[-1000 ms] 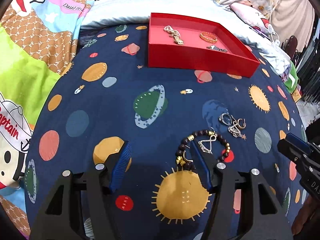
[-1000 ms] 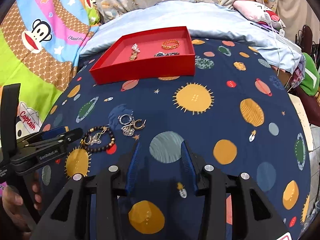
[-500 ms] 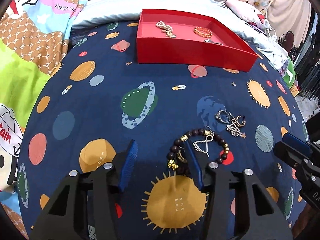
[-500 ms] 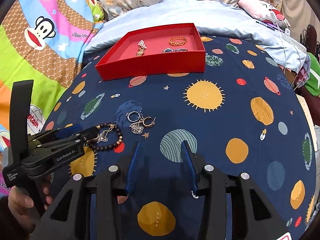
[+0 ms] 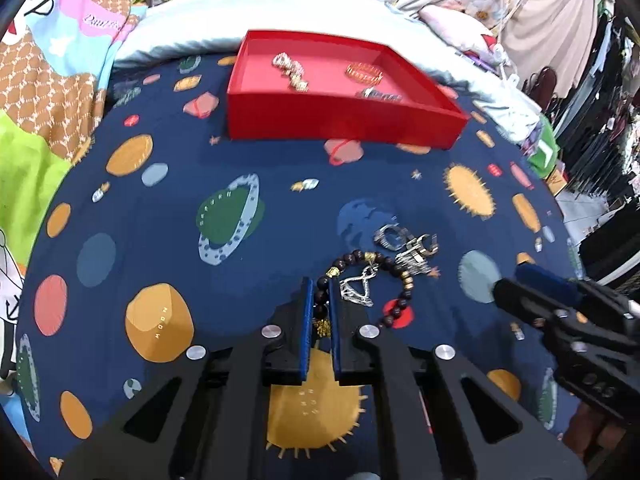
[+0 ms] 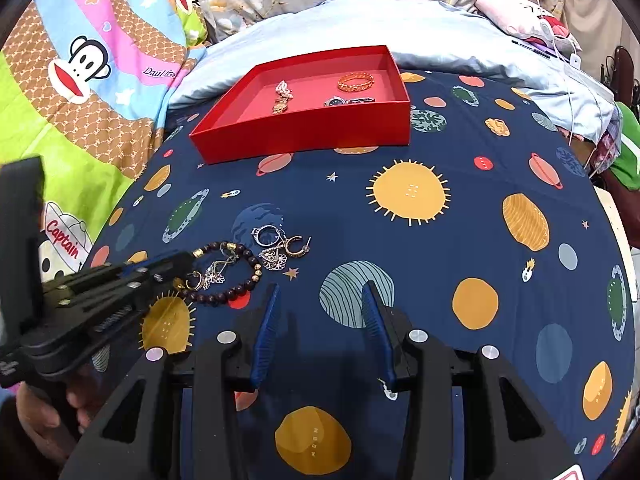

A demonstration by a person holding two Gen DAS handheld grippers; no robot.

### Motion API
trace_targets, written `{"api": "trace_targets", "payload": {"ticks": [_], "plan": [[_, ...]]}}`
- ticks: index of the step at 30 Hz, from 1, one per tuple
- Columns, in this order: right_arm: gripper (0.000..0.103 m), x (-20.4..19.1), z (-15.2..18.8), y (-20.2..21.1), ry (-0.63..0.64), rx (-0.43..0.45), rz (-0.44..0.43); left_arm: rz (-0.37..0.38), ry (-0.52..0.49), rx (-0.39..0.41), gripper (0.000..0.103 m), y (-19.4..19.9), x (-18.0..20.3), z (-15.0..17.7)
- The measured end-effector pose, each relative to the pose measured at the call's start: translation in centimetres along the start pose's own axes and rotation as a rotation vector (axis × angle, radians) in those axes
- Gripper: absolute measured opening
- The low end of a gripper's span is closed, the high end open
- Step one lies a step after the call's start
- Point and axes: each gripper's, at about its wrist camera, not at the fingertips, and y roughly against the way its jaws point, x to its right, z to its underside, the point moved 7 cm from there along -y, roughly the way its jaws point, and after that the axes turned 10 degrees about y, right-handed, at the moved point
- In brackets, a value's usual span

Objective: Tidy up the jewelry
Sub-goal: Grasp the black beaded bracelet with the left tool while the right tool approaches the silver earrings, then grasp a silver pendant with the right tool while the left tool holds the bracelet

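A dark beaded bracelet (image 5: 402,280) lies on the navy planet-print cloth (image 5: 240,160), and also shows in the right wrist view (image 6: 240,286). My left gripper (image 5: 320,294) is shut on the bracelet's near side; it shows from the side in the right wrist view (image 6: 172,270). A silver pendant (image 5: 356,288) lies inside the bracelet loop. Rings and earrings (image 5: 408,240) lie just beyond, also visible in the right wrist view (image 6: 280,246). My right gripper (image 6: 320,300) is open and empty, to the right of the pile. A red tray (image 5: 340,120) at the back holds several pieces.
A cartoon-print blanket (image 6: 80,80) lies to the left and a pale blue pillow (image 6: 440,28) behind the tray (image 6: 304,132). The cloth's right edge drops toward clutter and a green item (image 5: 544,148).
My left gripper moved forward to the bracelet and closed from wide open onto its near beads. The right gripper stayed open and shifted slightly forward.
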Motion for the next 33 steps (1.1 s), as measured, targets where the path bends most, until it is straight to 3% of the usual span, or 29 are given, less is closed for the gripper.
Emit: {"api": "trace_targets", "payload": {"ticks": [10, 21, 33], "plan": [[0.041, -0.4, 0.1, -0.1, 0.006, -0.002, -0.015, 0.109, 0.001, 0.072, 0.007, 5.3, 2.0, -1.9], [0.04, -1.3, -0.6, -1.0, 0.022, -0.006, -0.033, 0.041, 0.043, 0.115, 0.007, 7.0, -1.4, -3.4], [0.017, -4.7, -3.5, -4.7, 0.096, -0.026, -0.092, -0.006, 0.069, 0.097, 0.007, 5.8, -3.6, -3.6]]}}
